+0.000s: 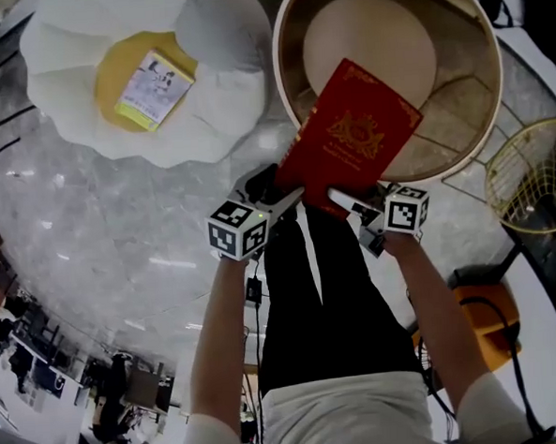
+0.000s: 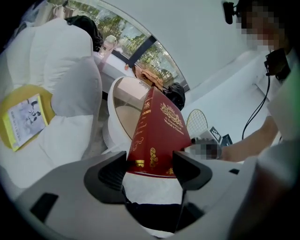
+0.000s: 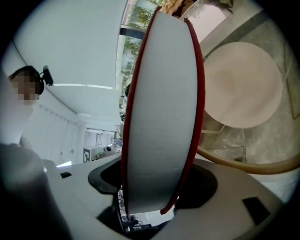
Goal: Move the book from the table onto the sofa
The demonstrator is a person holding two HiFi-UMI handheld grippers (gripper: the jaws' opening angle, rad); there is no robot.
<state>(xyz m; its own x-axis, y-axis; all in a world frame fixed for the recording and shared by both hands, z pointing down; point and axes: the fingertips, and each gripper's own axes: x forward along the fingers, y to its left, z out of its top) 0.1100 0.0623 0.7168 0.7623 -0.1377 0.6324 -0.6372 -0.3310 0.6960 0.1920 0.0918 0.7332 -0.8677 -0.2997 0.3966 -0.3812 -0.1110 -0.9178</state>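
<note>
A thick red book (image 1: 352,132) with gold print is held up above the round wooden-rimmed table (image 1: 482,110), tilted. My left gripper (image 1: 290,192) is shut on its near left corner; in the left gripper view the book (image 2: 159,136) stands between the pads of that gripper (image 2: 150,171). My right gripper (image 1: 347,201) is shut on the near right part. In the right gripper view the white page edge of the book (image 3: 161,117) fills the gap of that gripper (image 3: 157,187), a pad on each cover. The white sofa (image 1: 74,116) lies at the upper left.
On the sofa's yellow cushion lies a small booklet (image 1: 152,88). A wire basket (image 1: 529,187) stands right of the table, and an orange object (image 1: 481,317) sits on the floor at the right. The person's dark legs are below the grippers, on a marble floor (image 1: 120,245).
</note>
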